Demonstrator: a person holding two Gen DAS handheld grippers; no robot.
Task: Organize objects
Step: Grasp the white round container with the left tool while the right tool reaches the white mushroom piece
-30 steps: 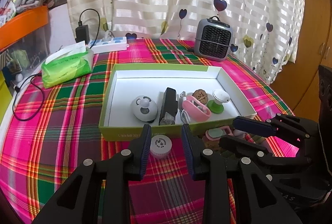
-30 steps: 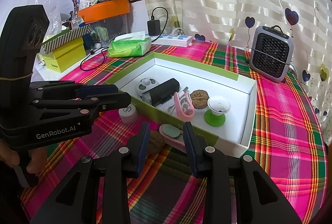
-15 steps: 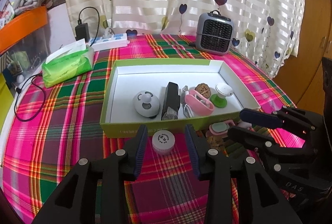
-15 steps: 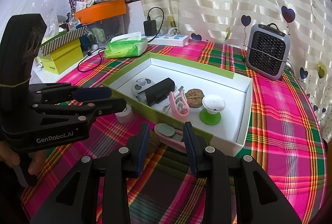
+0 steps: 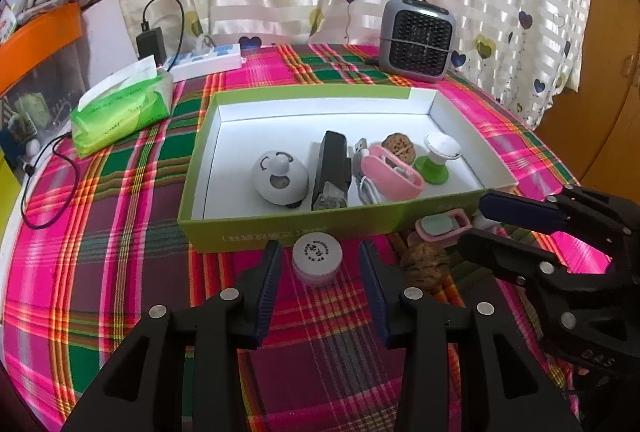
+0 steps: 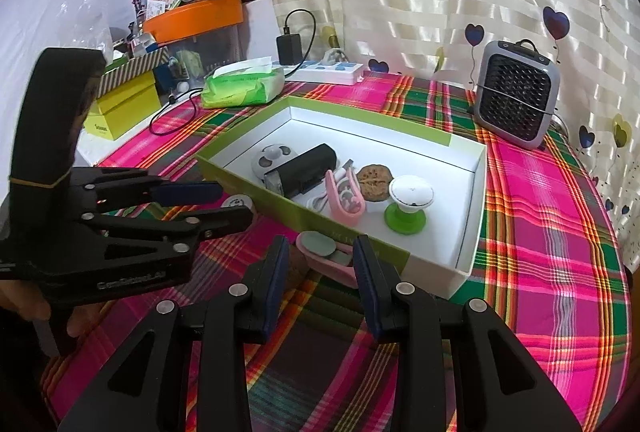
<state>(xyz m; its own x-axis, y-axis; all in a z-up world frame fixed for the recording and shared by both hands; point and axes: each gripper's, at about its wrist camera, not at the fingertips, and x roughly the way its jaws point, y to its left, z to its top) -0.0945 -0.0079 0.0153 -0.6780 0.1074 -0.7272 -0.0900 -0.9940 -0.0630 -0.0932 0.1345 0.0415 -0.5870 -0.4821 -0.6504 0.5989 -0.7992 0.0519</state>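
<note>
A green box [image 5: 280,228] with a white inside holds a white round gadget [image 5: 280,178], a black block [image 5: 330,168], a pink holder with a cable [image 5: 394,174], a walnut [image 5: 398,146] and a green-footed knob [image 5: 438,160]. In front of it on the plaid cloth lie a small white-lidded jar [image 5: 317,258], a walnut [image 5: 424,264] and a pink case [image 5: 440,226]. My left gripper [image 5: 320,268] is open around the jar, not touching it. My right gripper [image 6: 320,264] is open just short of the pink case [image 6: 324,252].
A green tissue pack [image 5: 120,110], a white power strip [image 5: 208,60] and a charger stand at the back left. A grey mini heater [image 5: 418,40] stands at the back right. Yellow boxes [image 6: 120,104] and an orange bin [image 6: 196,18] sit beyond the table's left edge.
Both grippers have pulled back a little and risen slightly. The jar now sits between the left fingertips rather than under them. Nothing was grasped or moved.
</note>
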